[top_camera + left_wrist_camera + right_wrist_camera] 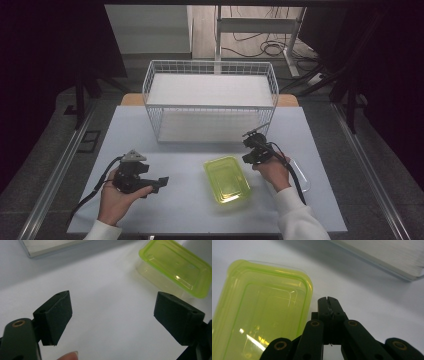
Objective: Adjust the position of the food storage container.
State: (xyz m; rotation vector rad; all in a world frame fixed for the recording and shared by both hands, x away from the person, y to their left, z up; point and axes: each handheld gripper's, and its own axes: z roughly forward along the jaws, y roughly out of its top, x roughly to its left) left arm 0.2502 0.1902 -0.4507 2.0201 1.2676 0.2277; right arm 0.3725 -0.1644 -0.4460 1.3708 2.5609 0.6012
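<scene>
Two hand-held grippers over a pale grey table, seen from above.

Left gripper at the table's left, held low in the person's left hand, pointing right toward the box. Jaws spread wide, nothing between them, nothing touched. In the left gripper view: two black pads far apart over bare table, a fingertip at the bottom edge, the box off at the upper right, well apart from the jaws.

Right gripper at the table's right, held in the person's right hand, pointing away from the person toward the wire basket. Jaws pressed fully together, pad against pad, pinching nothing. In the right gripper view: closed tips just beside the right edge of the box lid, with only a thin strip of table between; contact with the lid impossible to tell.

Yellow-green lidded plastic box flat on the table, lid on, near the middle, between the two grippers, closer to the right one. Clear lower body visible under the lid in the left gripper view.

White wire basket at the far side of the table, a white board inside it. Another clear lid or tray on the table beside the right forearm, partly hidden by the white sleeve and the trailing black cable.
</scene>
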